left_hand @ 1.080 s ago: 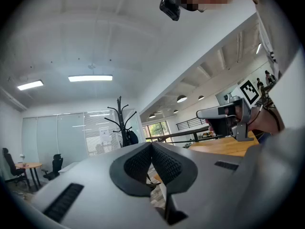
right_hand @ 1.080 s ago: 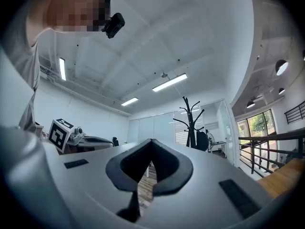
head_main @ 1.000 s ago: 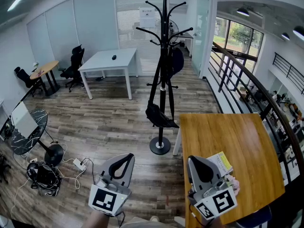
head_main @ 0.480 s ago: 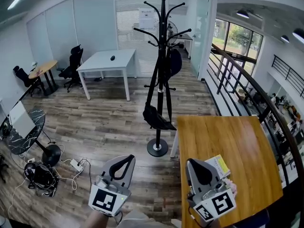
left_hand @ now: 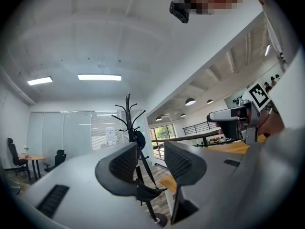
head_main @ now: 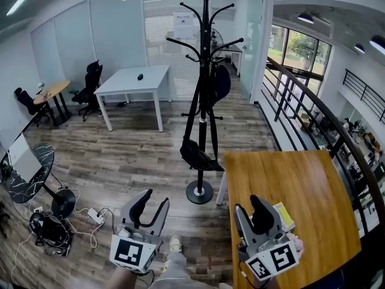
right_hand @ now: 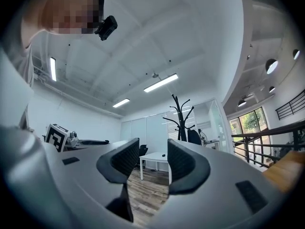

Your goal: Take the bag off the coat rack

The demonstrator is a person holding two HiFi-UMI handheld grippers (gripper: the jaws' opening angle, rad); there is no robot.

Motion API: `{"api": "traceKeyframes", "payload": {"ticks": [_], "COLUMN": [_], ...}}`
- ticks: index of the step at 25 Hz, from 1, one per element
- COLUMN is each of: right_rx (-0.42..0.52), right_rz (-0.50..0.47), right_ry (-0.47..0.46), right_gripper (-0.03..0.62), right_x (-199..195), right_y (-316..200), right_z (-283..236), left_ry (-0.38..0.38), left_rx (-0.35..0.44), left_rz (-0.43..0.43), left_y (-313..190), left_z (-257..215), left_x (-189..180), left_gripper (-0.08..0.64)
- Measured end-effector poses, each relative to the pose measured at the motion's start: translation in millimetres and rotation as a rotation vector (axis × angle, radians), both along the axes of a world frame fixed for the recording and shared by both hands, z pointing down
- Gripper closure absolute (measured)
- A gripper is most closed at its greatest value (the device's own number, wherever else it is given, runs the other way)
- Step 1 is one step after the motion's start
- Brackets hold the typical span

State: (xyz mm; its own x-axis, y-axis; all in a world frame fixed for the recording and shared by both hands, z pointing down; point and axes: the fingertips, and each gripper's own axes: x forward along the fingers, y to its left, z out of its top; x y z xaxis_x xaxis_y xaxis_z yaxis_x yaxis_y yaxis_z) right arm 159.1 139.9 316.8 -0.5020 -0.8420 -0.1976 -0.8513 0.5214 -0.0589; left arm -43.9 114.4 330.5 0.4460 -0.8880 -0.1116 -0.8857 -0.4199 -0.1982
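A tall black coat rack [head_main: 203, 89] stands on the wood floor ahead of me. A black bag [head_main: 198, 156] hangs low on it by long straps, and a second dark bag [head_main: 220, 82] hangs higher on its right side. My left gripper [head_main: 150, 203] is low at the left, well short of the rack, its jaws opening with nothing between them. My right gripper [head_main: 249, 209] hovers over the near corner of the wooden table, jaws also opening and empty. In the left gripper view the rack [left_hand: 129, 113] and low bag [left_hand: 145, 192] show between the open fingers [left_hand: 125, 163].
A wooden table [head_main: 301, 185] stands right of the rack, with a yellow packet [head_main: 284, 214] by my right gripper. Behind are a white table [head_main: 132, 77] and office chairs. A railing [head_main: 301, 101] runs along the right. Cables and a power strip [head_main: 93, 214] lie at the left.
Both grippers' jaws have gone from shut to open. The rack now sits slightly closer and more to the left in view, and a shoe has appeared at the bottom edge.
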Motion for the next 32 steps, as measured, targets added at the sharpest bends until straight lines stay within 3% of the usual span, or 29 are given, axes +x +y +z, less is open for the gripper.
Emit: {"api": "traceKeyframes", "payload": {"ticks": [9, 21, 27, 32], "right_rx": [-0.029, -0.095, -0.119, -0.145], "right_rz": [0.023, 0.083, 0.128, 0.158], "right_ry": [0.026, 0.041, 0.042, 0.056], "right_gripper": [0.41, 0.41, 0.41, 0.41], "right_x": [-16.5, -40.9, -40.6, -35.7], "right_y": [-77.9, -223.8, -293.0, -334.6], "right_z": [10.4, 15.4, 21.6, 30.2], "left_ry": [0.002, -0.028, -0.064, -0.089], "left_rx": [-0.03, -0.085, -0.037, -0.059], "left_rz": [0.041, 0.135, 0.185, 0.239], "left_y": [-78.2, -234.6, -306.6, -351.3], "left_z": [11.7, 15.1, 9.3, 14.5], "left_x": [-8.7, -22.8, -19.3, -5.0], "left_gripper": [0.373, 0.373, 0.373, 0.373]}}
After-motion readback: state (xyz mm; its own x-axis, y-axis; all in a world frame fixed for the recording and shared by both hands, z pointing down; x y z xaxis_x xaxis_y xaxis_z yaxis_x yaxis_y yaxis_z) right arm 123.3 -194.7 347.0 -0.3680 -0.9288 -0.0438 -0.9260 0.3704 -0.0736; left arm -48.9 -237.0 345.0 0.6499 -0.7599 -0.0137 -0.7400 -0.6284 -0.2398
